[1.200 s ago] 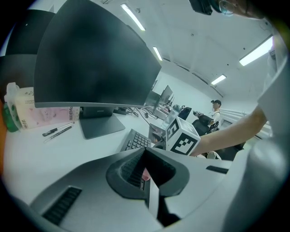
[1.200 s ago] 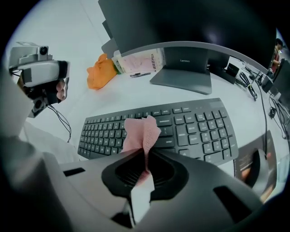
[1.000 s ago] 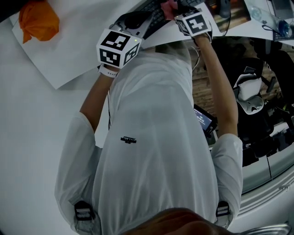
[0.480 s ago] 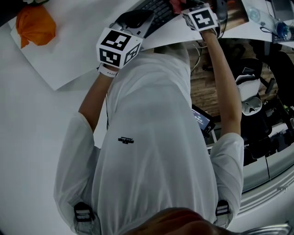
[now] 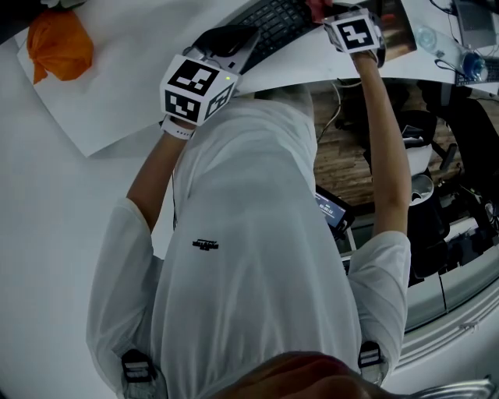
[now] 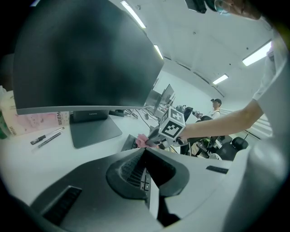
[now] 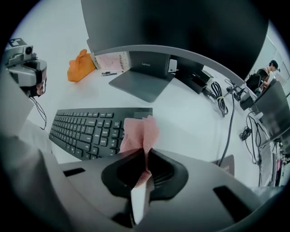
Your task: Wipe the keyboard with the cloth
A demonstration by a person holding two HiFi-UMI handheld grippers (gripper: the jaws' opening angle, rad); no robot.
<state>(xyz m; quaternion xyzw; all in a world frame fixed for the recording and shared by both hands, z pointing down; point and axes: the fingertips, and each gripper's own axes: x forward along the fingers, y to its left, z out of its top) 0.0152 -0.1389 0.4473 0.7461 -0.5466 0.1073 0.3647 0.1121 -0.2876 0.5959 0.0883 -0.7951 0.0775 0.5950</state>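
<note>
A black keyboard (image 5: 273, 22) lies on the white desk at the top of the head view. My right gripper (image 5: 321, 11) is shut on a pink cloth (image 7: 140, 132), which hangs over the keyboard's (image 7: 88, 129) right end. The cloth (image 5: 314, 7) shows just left of the right gripper's marker cube. My left gripper (image 5: 243, 43) sits at the keyboard's left end, jaws closed together with nothing between them. Black keys (image 6: 136, 168) show under those jaws. The left gripper view also catches the right gripper (image 6: 152, 140) and the cloth (image 6: 141, 139).
A dark monitor (image 7: 181, 22) on a grey stand (image 7: 140, 84) rises behind the keyboard. An orange cloth (image 5: 61, 43) lies far left on a white sheet (image 5: 117, 86). Pens (image 6: 47, 137), cables (image 7: 222, 104) and a second monitor (image 7: 276, 106) are on the desk; chairs stand to the right.
The right gripper has carried the pink cloth rightward along the keyboard towards its right end. The left gripper has stayed almost where it was.
</note>
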